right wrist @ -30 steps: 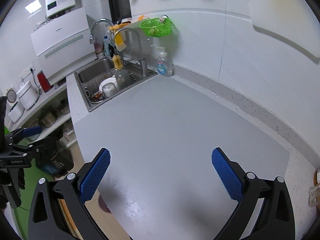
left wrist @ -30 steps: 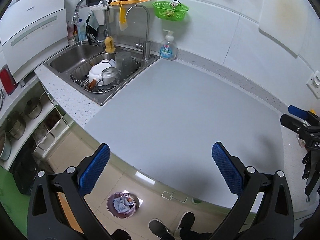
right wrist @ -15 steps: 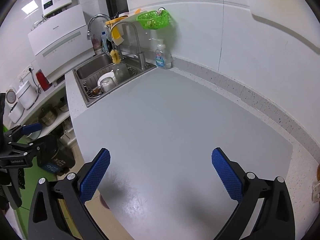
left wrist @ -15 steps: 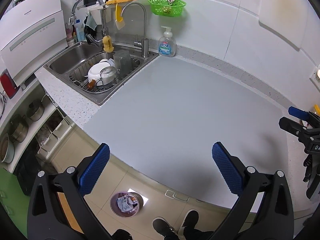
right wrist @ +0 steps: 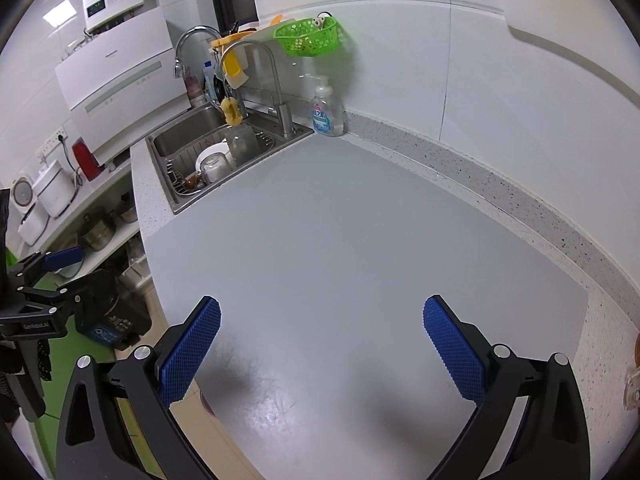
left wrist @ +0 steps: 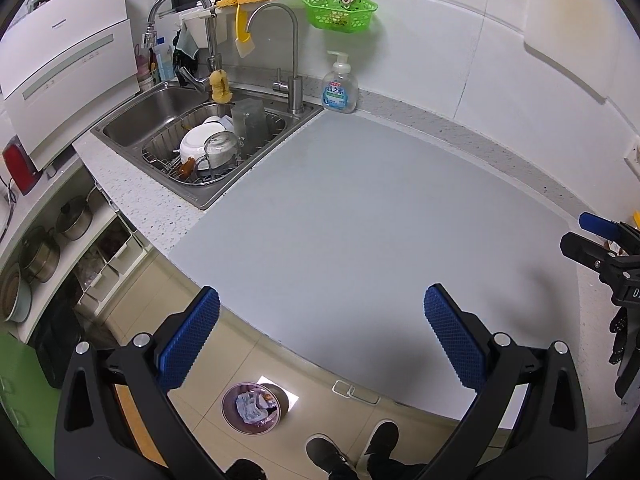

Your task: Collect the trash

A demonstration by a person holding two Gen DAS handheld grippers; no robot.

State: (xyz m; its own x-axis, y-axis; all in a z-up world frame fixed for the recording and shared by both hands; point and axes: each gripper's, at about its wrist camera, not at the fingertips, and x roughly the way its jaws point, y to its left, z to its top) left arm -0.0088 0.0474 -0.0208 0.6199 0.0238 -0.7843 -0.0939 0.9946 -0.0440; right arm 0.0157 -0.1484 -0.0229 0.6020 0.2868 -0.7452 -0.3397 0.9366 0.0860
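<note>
- The round waste bin stands on the tiled floor below the counter edge, at about 6 o'clock in the left wrist view, with crumpled pale wrappers lying inside it.
- The person's dark shoes stand on the floor just to the right of the bin, at 6 o'clock.
- The left gripper hangs over the front edge of the counter, its blue-padded fingers spread wide with nothing between them; the bin shows between and below them.
- The right gripper hangs above the grey counter mat, its fingers likewise spread wide and empty.
- Each gripper shows in the other's view: the right one at 3 o'clock in the left wrist view, the left one at 9 o'clock in the right wrist view.
- The mat covers most of the speckled countertop and lies bare.
- At 11 o'clock the steel sink holds a wire rack with a white bowl and a glass jar.
- A soap pump bottle stands at the back of the counter at 12 o'clock, just right of the sink's tap.
- A green basket hangs on the white wall above the bottle.
- A white dishwasher sits at 10 o'clock, left of the sink.
- Pots rest on open shelves at 9 o'clock.
</note>
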